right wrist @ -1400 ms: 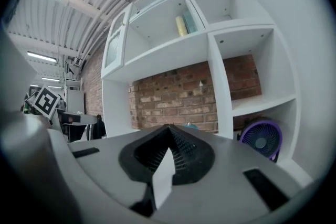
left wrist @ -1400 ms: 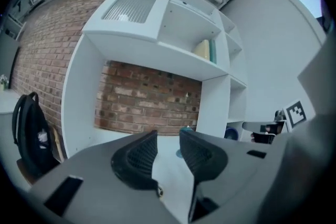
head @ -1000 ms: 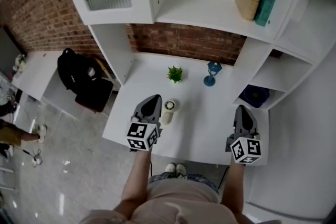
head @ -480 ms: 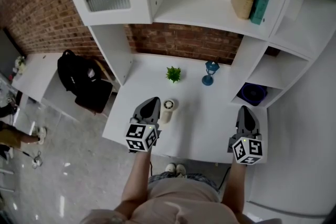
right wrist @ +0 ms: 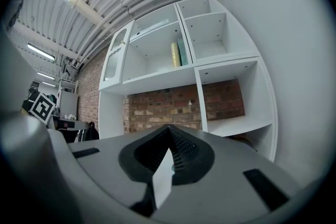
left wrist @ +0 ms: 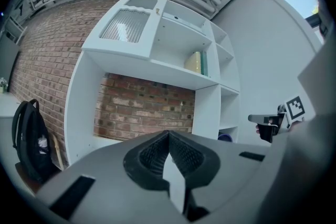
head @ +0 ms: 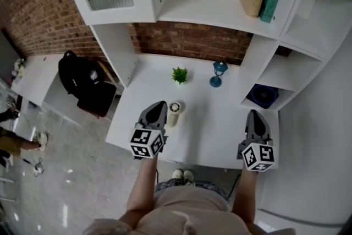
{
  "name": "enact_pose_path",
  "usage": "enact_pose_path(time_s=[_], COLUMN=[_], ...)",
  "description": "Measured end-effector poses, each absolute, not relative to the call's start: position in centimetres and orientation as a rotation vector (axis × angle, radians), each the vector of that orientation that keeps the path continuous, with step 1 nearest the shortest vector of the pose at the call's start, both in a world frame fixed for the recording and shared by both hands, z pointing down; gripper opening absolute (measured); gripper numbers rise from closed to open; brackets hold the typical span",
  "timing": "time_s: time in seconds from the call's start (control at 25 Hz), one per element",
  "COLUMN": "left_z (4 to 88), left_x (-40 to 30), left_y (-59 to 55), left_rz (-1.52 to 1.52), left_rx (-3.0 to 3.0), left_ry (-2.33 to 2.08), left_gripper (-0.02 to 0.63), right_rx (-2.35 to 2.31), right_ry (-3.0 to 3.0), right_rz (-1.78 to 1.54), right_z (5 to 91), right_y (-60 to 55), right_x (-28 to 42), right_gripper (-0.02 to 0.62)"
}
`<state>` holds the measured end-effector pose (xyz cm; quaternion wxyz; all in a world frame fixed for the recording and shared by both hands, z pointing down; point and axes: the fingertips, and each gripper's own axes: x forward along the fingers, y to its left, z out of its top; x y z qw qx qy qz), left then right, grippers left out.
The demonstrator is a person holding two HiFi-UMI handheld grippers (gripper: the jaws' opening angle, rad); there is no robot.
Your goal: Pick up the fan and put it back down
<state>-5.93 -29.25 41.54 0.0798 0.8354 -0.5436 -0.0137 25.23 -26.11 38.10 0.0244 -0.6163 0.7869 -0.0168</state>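
Fan (head: pixel 175 111) lies on the white desk (head: pixel 214 135) just beside our left gripper (head: pixel 159 104) and free of any grip, which suits either a lift to come or a set-down done. Left gripper and right gripper (head: pixel 253 114) hover level, with jaws pressed together on nothing.

Grey two-jaw left gripper (head: pixel 159 104) with marker cube, held level, jaws pressed together and empty, matching right gripper (head: pixel 253 114) well apart beside it, jaws likewise closed on nothing, forearms (head: pixel 144 184) stretched forward.

No text, label or number is legible.
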Motion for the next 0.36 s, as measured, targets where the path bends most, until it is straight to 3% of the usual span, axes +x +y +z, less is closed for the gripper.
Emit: enact_pose_path(time_s=[0.36], left_z=[42.13], left_x=[-6.01], left_y=[-29.43], left_rz=[-0.038], left_rx=[2.485], left_ry=[-1.615], left_gripper=[0.028], right_rx=[-1.905], right_ry=[2.455], right_rz=[-0.061], right_z=[38.32], right_y=[-26.38], right_x=[24.88], right_gripper=[0.014])
